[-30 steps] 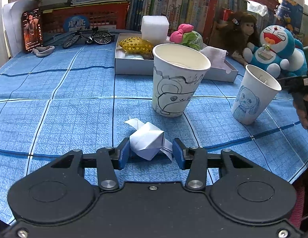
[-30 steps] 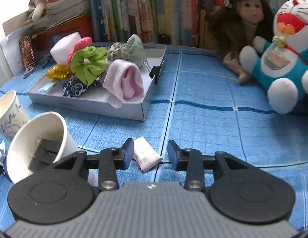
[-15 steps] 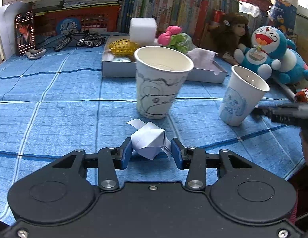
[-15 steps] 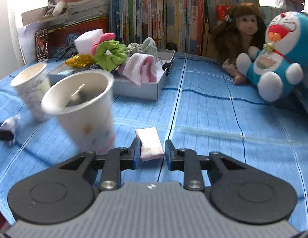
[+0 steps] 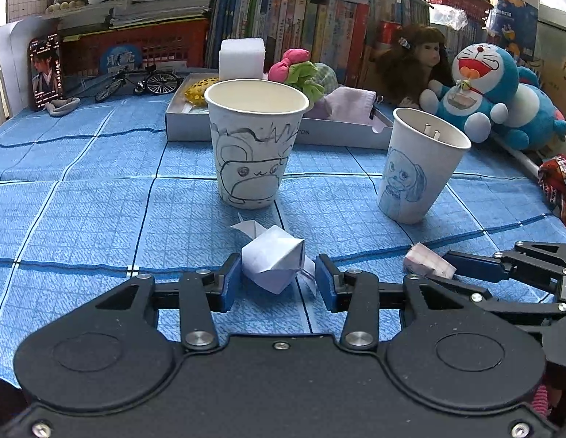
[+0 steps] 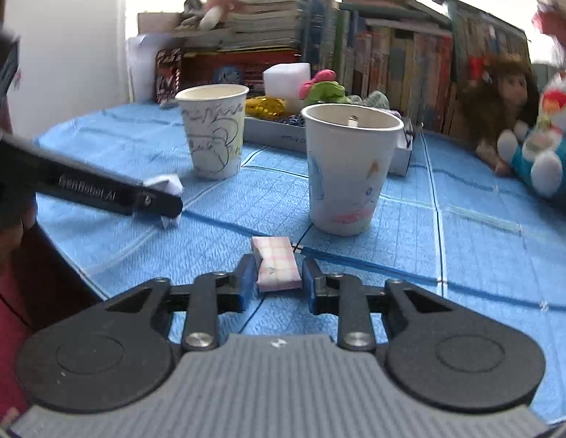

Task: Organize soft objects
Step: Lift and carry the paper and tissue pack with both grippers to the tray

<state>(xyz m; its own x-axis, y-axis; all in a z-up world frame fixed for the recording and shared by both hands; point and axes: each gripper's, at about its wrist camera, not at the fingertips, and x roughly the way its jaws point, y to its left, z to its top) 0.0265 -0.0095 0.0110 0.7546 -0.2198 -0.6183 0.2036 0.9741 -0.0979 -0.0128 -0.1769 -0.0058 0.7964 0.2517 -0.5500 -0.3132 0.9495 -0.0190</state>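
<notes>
A white folded paper shape [image 5: 273, 261] lies on the blue cloth between the fingers of my left gripper [image 5: 278, 284]; the jaws stand a little wider than it, the right pad apart from it. My right gripper [image 6: 277, 283] is shut on a small pink checked cloth pad [image 6: 277, 268], which also shows in the left wrist view [image 5: 427, 264]. Two drawn-on paper cups stand ahead: a mouse cup [image 5: 255, 142] and a dog cup [image 5: 416, 168]. A grey tray [image 5: 341, 133] behind them holds soft things: a pink sock [image 5: 346, 104] and a green scrunchie [image 5: 306, 76].
A Doraemon plush [image 5: 487, 95] and a brown-haired doll [image 5: 410, 62] sit at the back right. A toy bicycle [image 5: 137, 82], a white foam block [image 5: 242, 53], a red crate and books line the back. The table's front edge is close below both grippers.
The right gripper closed on the pink pad and swung left with it, now beside the left gripper. The left gripper stayed around the paper shape, pulling back slightly.
</notes>
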